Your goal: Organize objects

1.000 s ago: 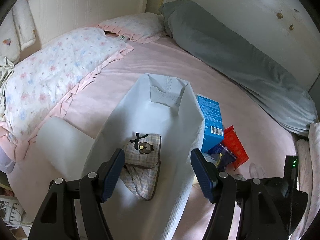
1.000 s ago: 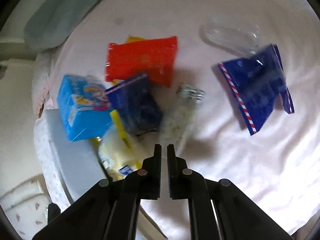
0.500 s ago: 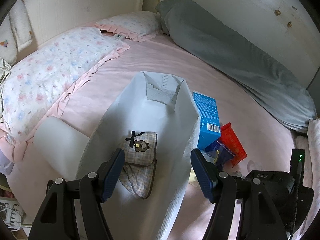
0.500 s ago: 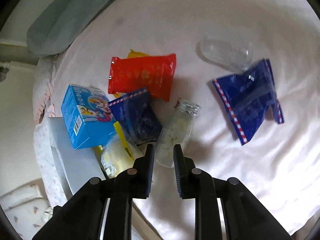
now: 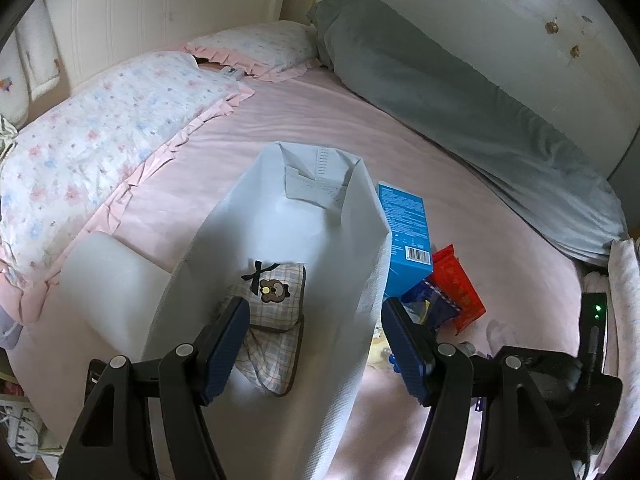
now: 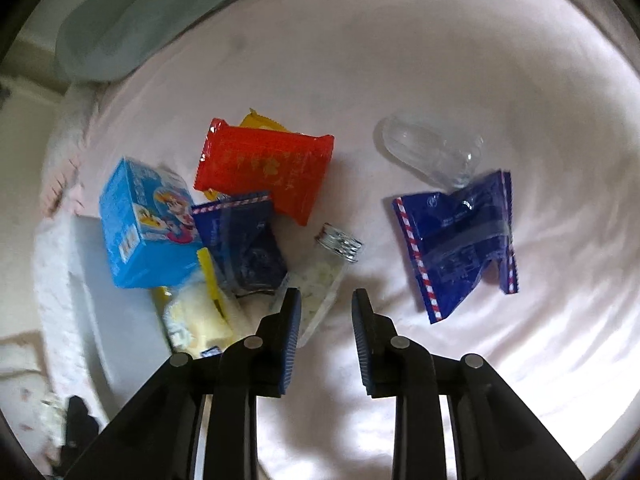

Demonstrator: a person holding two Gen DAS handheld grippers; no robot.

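Observation:
A white bag [image 5: 280,208] stands open on the pink bed with a plaid bear pouch [image 5: 276,292] inside. My left gripper [image 5: 312,308] is open and straddles the bag's right wall without pressing it. Right of the bag lie a blue box [image 6: 148,224], a red packet [image 6: 268,168], a dark blue packet [image 6: 244,244] and a yellow packet [image 6: 196,316]. My right gripper [image 6: 325,300] hangs over a glass jar [image 6: 324,276] of white bits. Its jaws are opening and the pads do not touch the jar.
A second dark blue packet [image 6: 460,248] and a clear plastic container [image 6: 432,148] lie apart to the right. Floral pillows [image 5: 100,120] line the left side and a grey bolster [image 5: 460,108] the far side. A white block [image 5: 108,280] sits left of the bag.
The right gripper's jaws went from shut to apart and the gripper lifted a little, bringing the jar into line between the fingers. The left gripper and the bag kept still.

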